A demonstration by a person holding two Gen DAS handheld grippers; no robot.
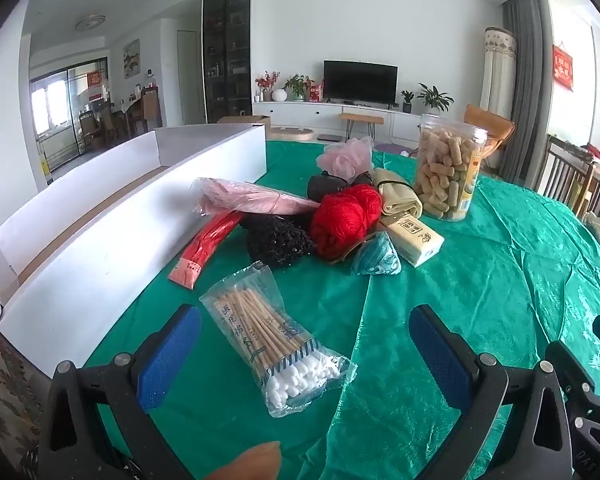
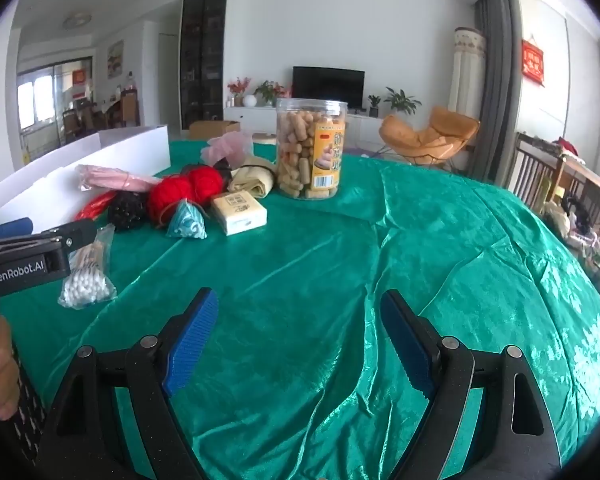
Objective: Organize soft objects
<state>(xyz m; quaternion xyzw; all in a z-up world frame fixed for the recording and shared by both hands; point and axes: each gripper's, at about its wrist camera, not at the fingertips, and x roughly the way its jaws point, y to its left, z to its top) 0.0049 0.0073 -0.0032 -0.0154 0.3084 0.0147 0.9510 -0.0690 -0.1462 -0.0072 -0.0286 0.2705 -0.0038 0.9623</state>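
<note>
A clear bag of cotton swabs (image 1: 278, 346) lies on the green tablecloth between the open fingers of my left gripper (image 1: 304, 354); the pads do not touch it. Behind it lies a pile: red yarn balls (image 1: 346, 216), a black mesh scrubber (image 1: 278, 240), a pink bath pouf (image 1: 346, 158), a pink wrapped bundle (image 1: 244, 200), a red strip pack (image 1: 206, 252), a teal pouch (image 1: 376, 260) and a tissue pack (image 1: 414, 238). My right gripper (image 2: 300, 340) is open and empty over bare cloth, to the right of the swabs (image 2: 88, 276) and the left gripper (image 2: 32, 248).
A long white cardboard box (image 1: 112, 220) stands open along the table's left side. A tall clear jar of snacks (image 1: 448, 172) stands behind the pile. A folded beige cloth (image 1: 398, 196) lies next to it. Wooden chairs (image 2: 548, 176) stand at the right edge.
</note>
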